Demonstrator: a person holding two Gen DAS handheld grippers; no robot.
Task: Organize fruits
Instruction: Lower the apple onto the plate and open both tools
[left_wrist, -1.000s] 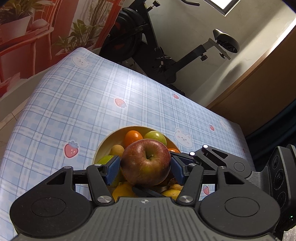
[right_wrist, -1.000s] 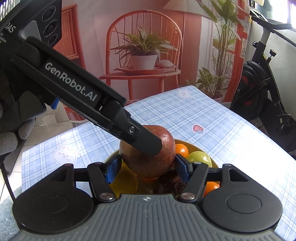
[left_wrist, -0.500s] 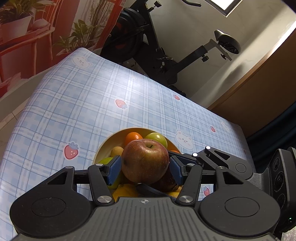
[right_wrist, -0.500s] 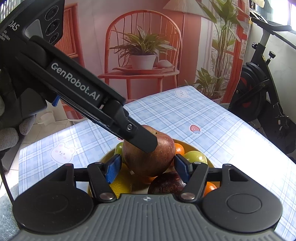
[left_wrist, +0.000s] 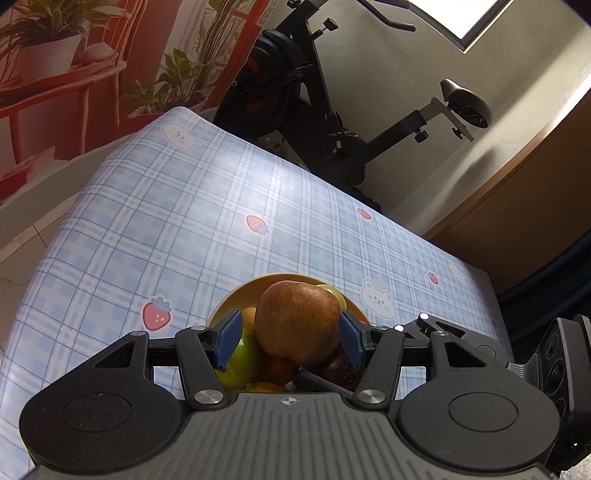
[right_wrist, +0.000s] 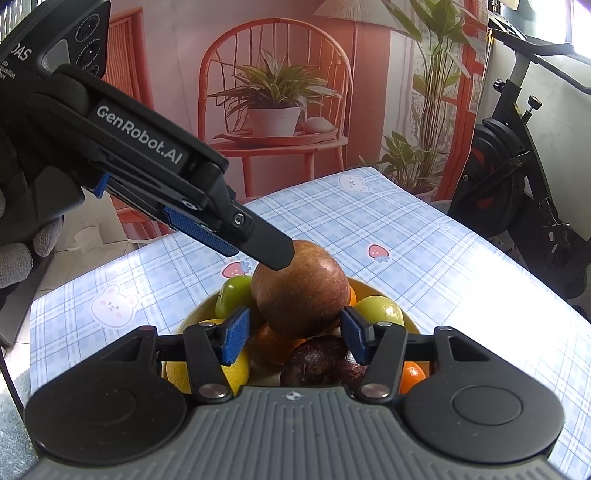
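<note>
Left tool (left_wrist: 290, 332), seen from its own camera, stands partly open around a large red apple (left_wrist: 297, 323) that tops a heap of fruit in a yellow bowl (left_wrist: 236, 299) toward the near edge of the blue checked worktop (left_wrist: 184, 221); its right pad (left_wrist: 349, 343) sits just against the apple, while a green apple (left_wrist: 240, 363) shows through the gap at the other pad. From the right wrist, the right tool (right_wrist: 295, 328) straddles the same apple's lower half; its jaws have just been closing, not yet clamped, with one pad clear of the skin. One black finger (right_wrist: 266, 247) of the left tool rests on the apple's upper left, above an orange (right_wrist: 271, 341) and a dark purple fruit (right_wrist: 321, 363).
</note>
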